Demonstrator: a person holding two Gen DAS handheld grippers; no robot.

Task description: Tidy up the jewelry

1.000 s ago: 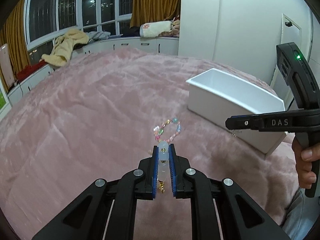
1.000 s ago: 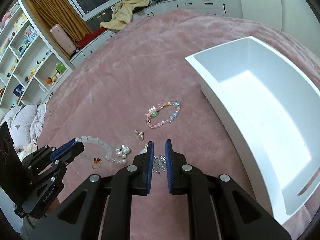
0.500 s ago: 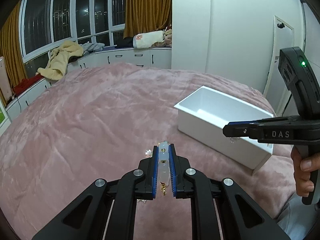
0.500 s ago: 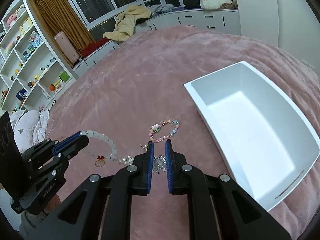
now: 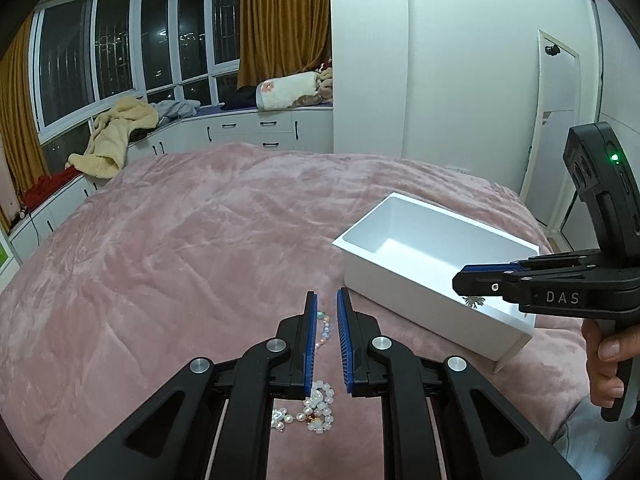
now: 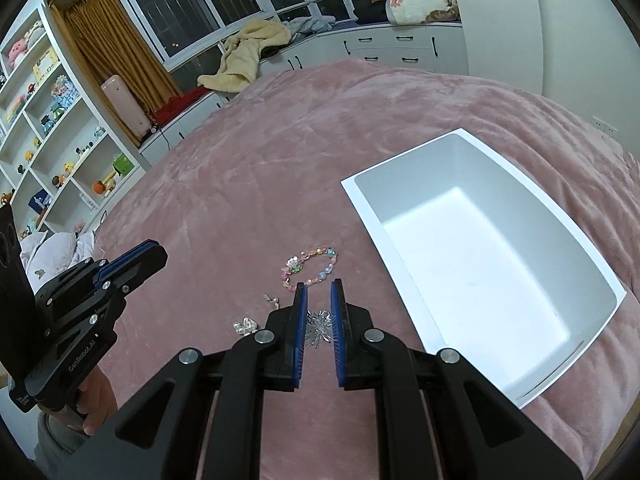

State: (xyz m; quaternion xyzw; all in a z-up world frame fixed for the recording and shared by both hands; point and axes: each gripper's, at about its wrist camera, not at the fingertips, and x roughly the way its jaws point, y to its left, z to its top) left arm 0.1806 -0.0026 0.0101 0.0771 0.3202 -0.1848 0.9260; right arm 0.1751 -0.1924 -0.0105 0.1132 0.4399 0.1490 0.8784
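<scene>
**While one claw grips, the other is bare**

Though both grippers hang over the pink blanket (image 6: 260,168), only the right gripper (image 6: 319,292) is clenched on a silver snowflake charm (image 6: 319,328), near the white bin (image 6: 400,168). The left gripper (image 5: 327,300) is closed and empty, with the white bead bracelet (image 5: 320,404) lying beneath it.

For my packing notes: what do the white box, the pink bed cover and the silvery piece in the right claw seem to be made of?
White box: probably plastic; smooth, matt, white walls. Pink bed cover: plush, fleece-like fabric; its nap shows pale streaks. Silvery piece in the right claw: perhaps metal or crystal; spiky, glinting, too small to tell.
</scene>
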